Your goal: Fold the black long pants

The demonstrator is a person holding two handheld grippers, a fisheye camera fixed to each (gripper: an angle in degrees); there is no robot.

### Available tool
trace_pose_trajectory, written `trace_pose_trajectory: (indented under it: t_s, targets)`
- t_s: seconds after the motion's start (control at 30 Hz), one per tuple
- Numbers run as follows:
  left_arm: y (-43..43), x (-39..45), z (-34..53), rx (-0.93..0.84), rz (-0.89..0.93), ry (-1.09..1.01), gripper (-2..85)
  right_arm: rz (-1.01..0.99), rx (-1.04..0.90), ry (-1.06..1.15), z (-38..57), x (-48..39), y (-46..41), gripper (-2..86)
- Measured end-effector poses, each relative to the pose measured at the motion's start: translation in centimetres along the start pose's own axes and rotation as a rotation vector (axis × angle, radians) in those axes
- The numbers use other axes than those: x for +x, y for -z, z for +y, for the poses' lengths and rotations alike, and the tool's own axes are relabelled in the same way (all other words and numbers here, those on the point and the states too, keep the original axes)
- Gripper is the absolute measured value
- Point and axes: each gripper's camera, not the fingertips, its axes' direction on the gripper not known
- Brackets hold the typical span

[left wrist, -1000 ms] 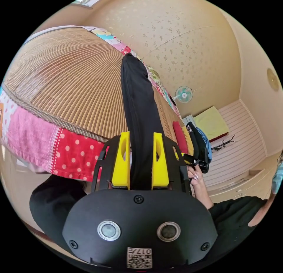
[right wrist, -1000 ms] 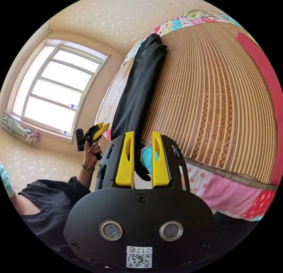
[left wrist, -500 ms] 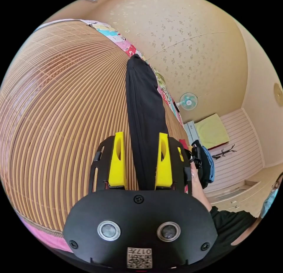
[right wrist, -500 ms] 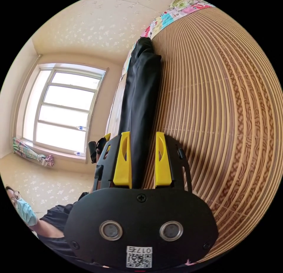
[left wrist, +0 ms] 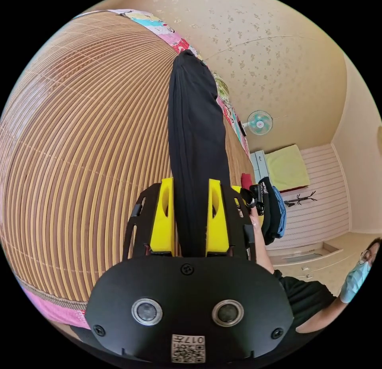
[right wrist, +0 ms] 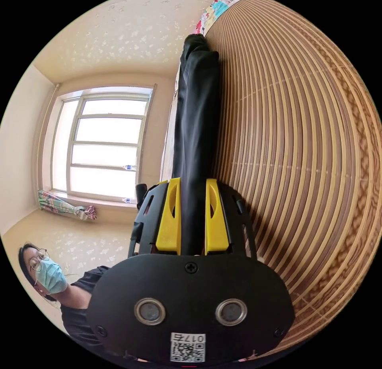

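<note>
Garment: black long pants (left wrist: 197, 138), laid in a narrow strip along the bamboo mat (left wrist: 79, 146).
Left gripper (left wrist: 190, 219): clamped on the near end of the cloth.
Right gripper (right wrist: 192, 217): likewise clamped on the near end.
Purpose, judged: both corners pinned to carry that end over evenly, without sag.
</note>
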Motion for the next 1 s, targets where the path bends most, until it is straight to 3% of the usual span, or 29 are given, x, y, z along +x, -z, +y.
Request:
trace_pose_trajectory:
  t_s: [0.27, 0.43, 0.67, 0.83, 1.0]
  targets:
    - [-0.4, -1.0, -2.0, -0.061, 0.055, 0.032, 5.1, 0.075, -0.060, 0.028, -2.1, -1.6, -0.6, 6.6]
    - [0.7, -2.2, -0.8, -0.029, 0.310, 0.049, 4.9, -0.021, -0.018, 0.058, -1.0, -2.0, 1.4, 5.0]
    - [0.5, -1.7, 0.8, -0.040, 0.243, 0.038, 8.6, -0.062, -0.010, -0.006, -0.7, -1.5, 2.2, 8.6]
    - [-1.0, 0.3, 1.6, -0.142, 0.124, 0.044, 5.7, 0.038, -0.073, 0.007, -1.3, -3.6, 0.5, 6.3]
    - [0.6, 1.4, 5.2, -0.122, 0.388, -0.017, 5.1, -0.076, -0.025, 0.106, 1.0, -6.2, 3.0, 3.0]
